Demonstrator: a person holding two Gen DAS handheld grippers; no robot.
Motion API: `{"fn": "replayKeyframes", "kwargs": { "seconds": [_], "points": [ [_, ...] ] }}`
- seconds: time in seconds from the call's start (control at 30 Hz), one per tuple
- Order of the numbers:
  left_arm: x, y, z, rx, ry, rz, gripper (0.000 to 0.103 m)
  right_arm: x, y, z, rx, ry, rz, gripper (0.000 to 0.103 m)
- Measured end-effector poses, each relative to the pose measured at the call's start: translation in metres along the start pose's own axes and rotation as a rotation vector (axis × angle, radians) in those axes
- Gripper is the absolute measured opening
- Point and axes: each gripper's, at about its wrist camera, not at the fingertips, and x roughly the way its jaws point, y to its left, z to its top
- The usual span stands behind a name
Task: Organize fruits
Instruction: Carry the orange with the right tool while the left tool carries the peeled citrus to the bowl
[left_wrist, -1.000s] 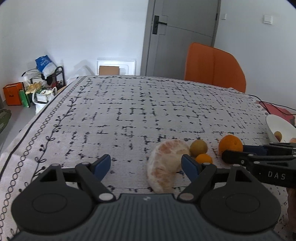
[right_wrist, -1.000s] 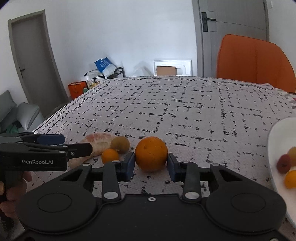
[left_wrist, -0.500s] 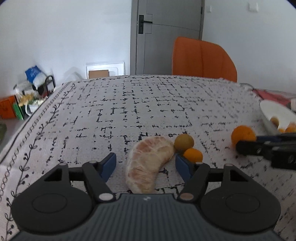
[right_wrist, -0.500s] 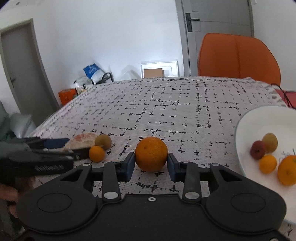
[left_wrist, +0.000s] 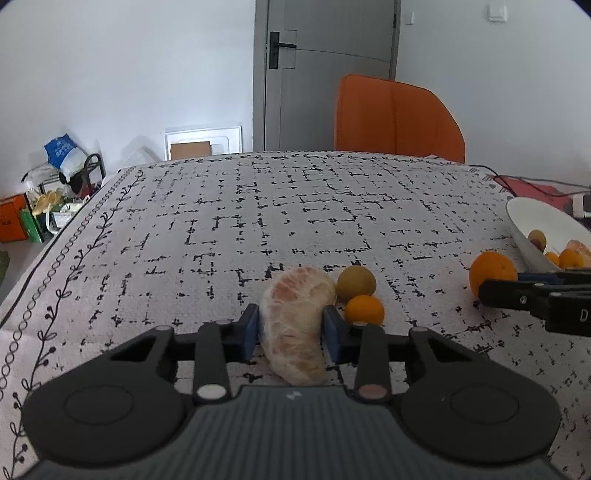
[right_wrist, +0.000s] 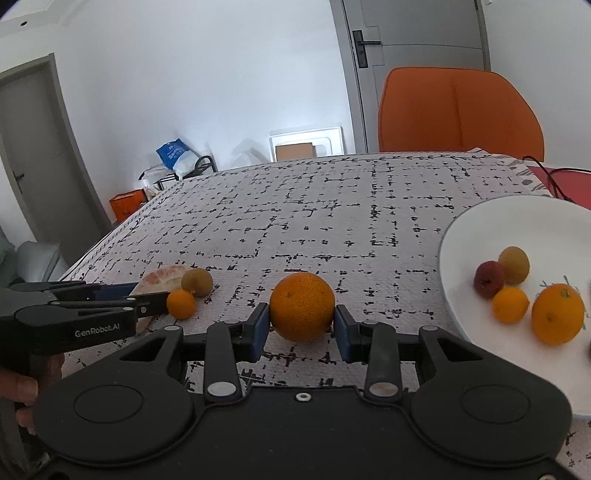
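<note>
Now, pomelo segment (left_wrist: 295, 325) between left claw (left_wrist: 291, 328) – closing

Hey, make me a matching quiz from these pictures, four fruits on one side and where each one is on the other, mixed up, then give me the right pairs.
Fruits:
1. peeled pomelo segment
2. large orange
3. dark red fruit
4. small brownish-green fruit

Places:
A. on the white plate
B. between the pads of the left gripper, whose jaws are closing
C. loose on the tablecloth, beside a small orange
D. between the pads of the right gripper

Pairs: 1-B, 2-D, 3-A, 4-C
</note>
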Motion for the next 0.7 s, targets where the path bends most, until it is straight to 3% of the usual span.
{"fn": "replayKeyframes", "kwargs": {
  "seconds": [0.3,0.7],
  "points": [
    [-0.015,0.004,0.009,-0.039,-0.044,0.0,0.035,-0.016,-0.003,0.005,0.002,-0.045,-0.013,0.035],
    [-0.019,-0.018,0.026,-0.01,-0.079,-0.047,0.035,-0.039,-0.021,0.007,0.041,-0.104,-0.056,0.035]
  ]
}}
